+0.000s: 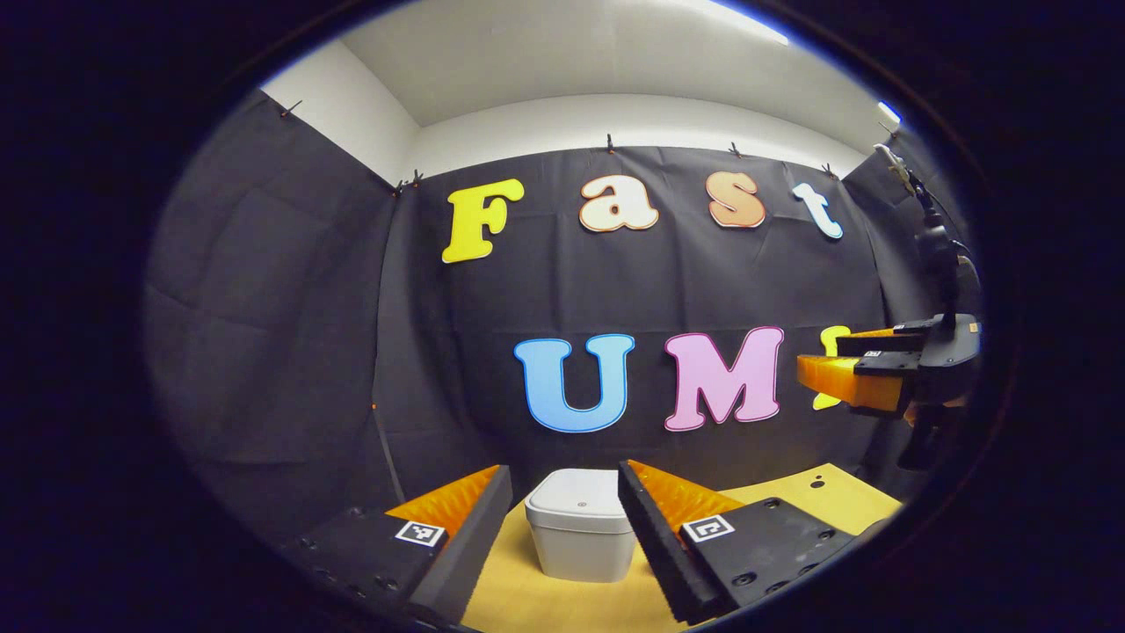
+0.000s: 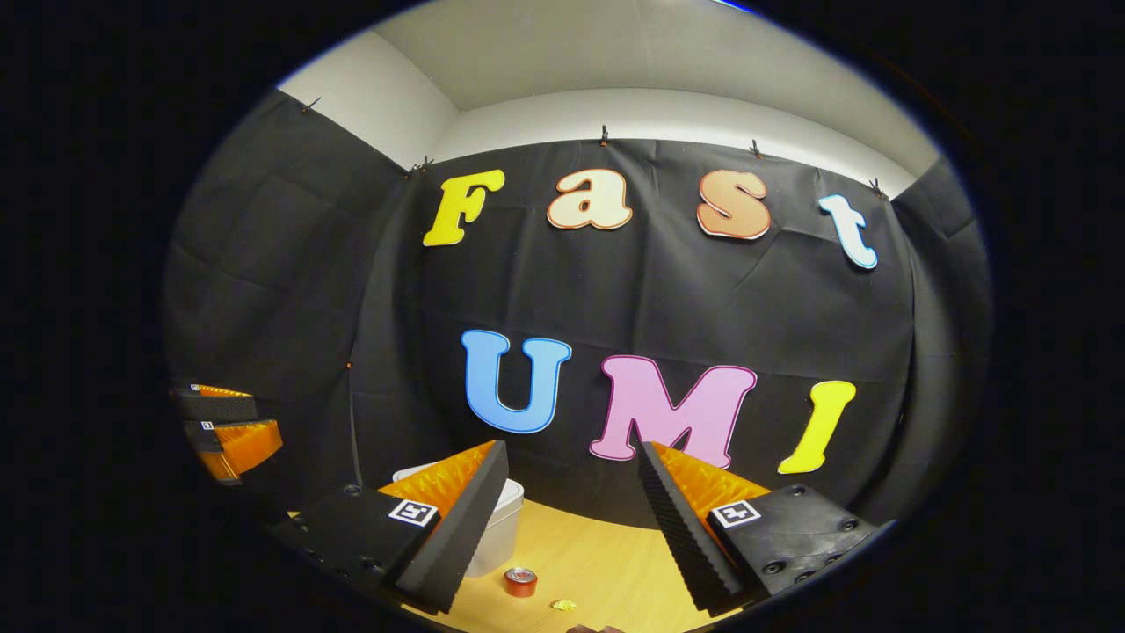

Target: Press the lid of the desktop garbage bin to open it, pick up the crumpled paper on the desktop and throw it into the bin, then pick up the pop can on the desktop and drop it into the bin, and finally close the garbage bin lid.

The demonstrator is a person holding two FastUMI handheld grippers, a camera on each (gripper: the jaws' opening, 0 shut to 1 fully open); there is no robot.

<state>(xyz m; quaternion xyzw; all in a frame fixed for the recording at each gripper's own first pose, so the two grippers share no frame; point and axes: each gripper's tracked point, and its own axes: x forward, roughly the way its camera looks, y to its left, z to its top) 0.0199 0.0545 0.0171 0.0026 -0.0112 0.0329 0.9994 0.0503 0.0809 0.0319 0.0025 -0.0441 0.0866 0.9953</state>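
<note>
Bin (image 1: 580, 526) between left tongs (image 1: 564, 492)

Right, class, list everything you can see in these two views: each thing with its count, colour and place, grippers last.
Bin: one, white, lid shut, on the table near the back wall.
Can: one, red, on the table right of the bin in the right gripper view.
Crumpled paper: one, yellow, on the table just right of the can.
Table: one, light wood.
Left gripper: open, bin seen between its fingers.
Right gripper: open, held above the table.
</note>
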